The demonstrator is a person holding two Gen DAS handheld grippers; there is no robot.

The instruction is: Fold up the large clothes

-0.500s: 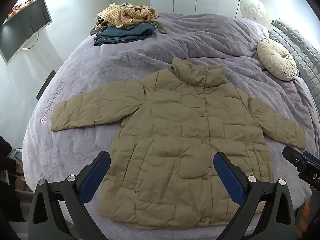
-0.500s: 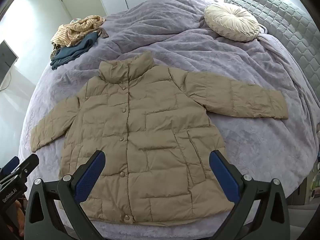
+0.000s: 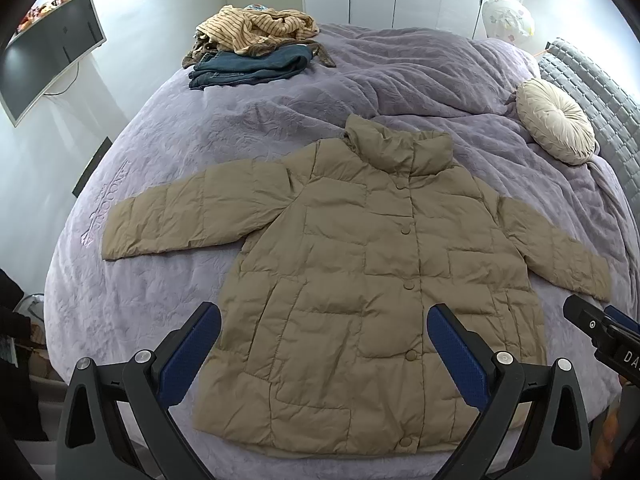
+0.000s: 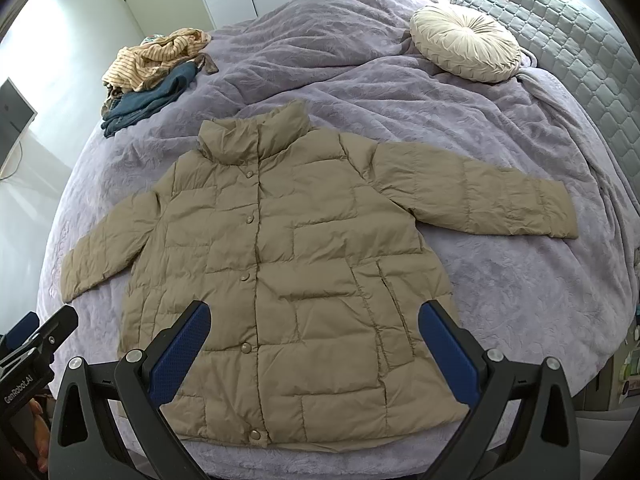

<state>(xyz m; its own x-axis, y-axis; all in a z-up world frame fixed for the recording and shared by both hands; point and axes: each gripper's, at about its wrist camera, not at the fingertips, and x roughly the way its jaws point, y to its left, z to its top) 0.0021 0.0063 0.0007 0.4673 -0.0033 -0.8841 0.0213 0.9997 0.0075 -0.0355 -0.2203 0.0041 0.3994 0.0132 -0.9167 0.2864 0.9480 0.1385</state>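
A tan quilted puffer jacket (image 3: 360, 264) lies flat and buttoned on the purple bed, front up, collar away from me, both sleeves spread out to the sides. It also shows in the right wrist view (image 4: 288, 256). My left gripper (image 3: 324, 332) is open and empty, held above the jacket's hem. My right gripper (image 4: 314, 328) is open and empty, also above the hem. The right gripper shows at the right edge of the left wrist view (image 3: 600, 328); the left gripper shows at the left edge of the right wrist view (image 4: 36, 336).
A pile of clothes (image 3: 256, 44) sits at the bed's far left corner. A round cream cushion (image 3: 556, 120) lies by the grey quilted headboard (image 3: 600, 92) at the right. A monitor (image 3: 48, 56) hangs on the left wall. Purple bedspread (image 3: 160, 288) surrounds the jacket.
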